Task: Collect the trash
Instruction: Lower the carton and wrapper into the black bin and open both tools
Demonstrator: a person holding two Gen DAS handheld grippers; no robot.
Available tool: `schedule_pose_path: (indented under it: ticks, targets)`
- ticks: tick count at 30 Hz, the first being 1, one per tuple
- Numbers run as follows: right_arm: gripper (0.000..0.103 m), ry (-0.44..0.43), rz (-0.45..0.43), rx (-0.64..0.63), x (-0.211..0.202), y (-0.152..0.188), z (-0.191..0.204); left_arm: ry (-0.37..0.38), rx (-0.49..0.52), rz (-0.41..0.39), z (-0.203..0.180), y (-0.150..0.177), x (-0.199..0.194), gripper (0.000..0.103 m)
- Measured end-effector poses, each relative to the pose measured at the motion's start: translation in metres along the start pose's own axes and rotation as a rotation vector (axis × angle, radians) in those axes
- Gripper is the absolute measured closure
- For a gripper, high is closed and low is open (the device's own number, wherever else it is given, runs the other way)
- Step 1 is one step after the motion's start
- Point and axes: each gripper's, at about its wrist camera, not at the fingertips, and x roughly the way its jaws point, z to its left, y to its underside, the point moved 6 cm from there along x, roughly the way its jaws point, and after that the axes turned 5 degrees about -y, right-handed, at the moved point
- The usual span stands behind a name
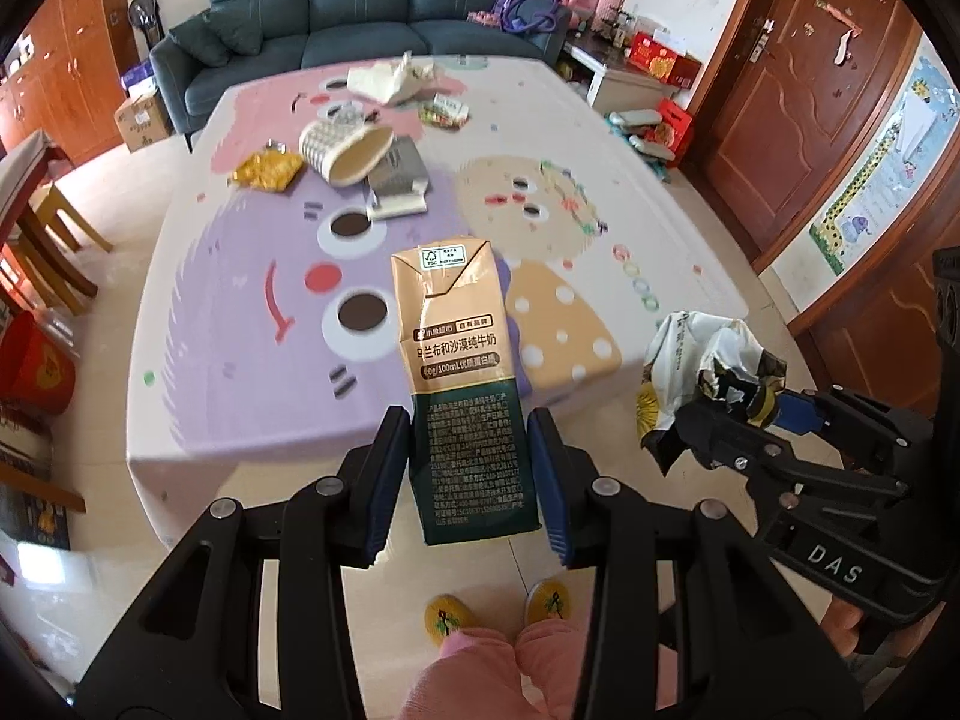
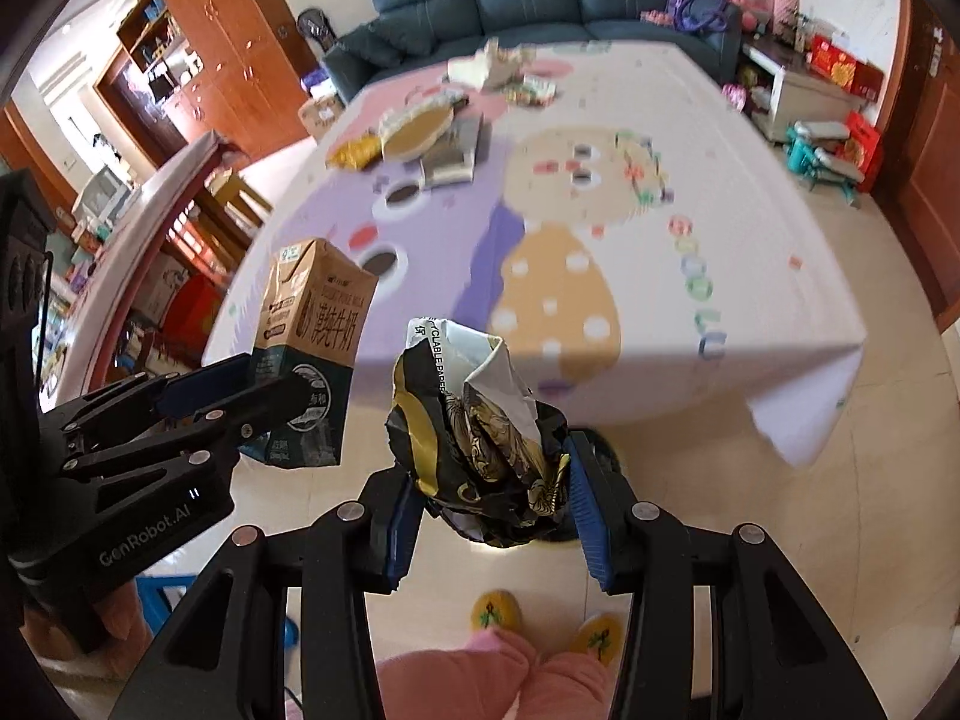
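Big table (image 1: pixel 198 324) w/ pastel cartoon cloth fills most of the view, dark sofa (image 1: pixel 360 0) behind it. Far end of the table: tipped-over woven basket (image 1: pixel 345 150), yellow snack wrapper (image 1: pixel 267 171), other litter.

Left gripper (image 1: pixel 471 474), held above floor at the table's near edge, is clamped on a tan-and-green milk carton (image 1: pixel 459 372); pads grip its lower green half, top sticks up past the fingers.

Right gripper (image 2: pixel 492 510), just beside the left, is clamped on a crumpled black, gold & white paper bag (image 2: pixel 480 420), bunched between the pads.

Person's yellow slippers (image 1: pixel 447 618) on tile floor below.
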Motion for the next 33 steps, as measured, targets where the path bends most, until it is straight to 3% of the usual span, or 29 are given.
schedule_pose_path:
  ticks: [12, 21, 27, 33]
  targets:
    - [0.058, -0.049, 0.133, 0.035, 0.106, 0.077, -0.069, -0.074, -0.041, 0.101, -0.042, 0.085, 0.081, 0.066]
    - [0.057, -0.057, 0.173, 0.117, 0.224, 0.115, -0.132, -0.095, -0.056, 0.198, -0.054, 0.15, 0.19, 0.066]
    - [0.056, -0.066, 0.168, 0.161, 0.293, 0.124, -0.163, -0.094, -0.073, 0.215, -0.054, 0.17, 0.27, 0.066]
    - [0.047, -0.095, 0.183, 0.174, 0.342, 0.132, -0.179, -0.098, -0.065, 0.187, -0.055, 0.175, 0.335, 0.066]
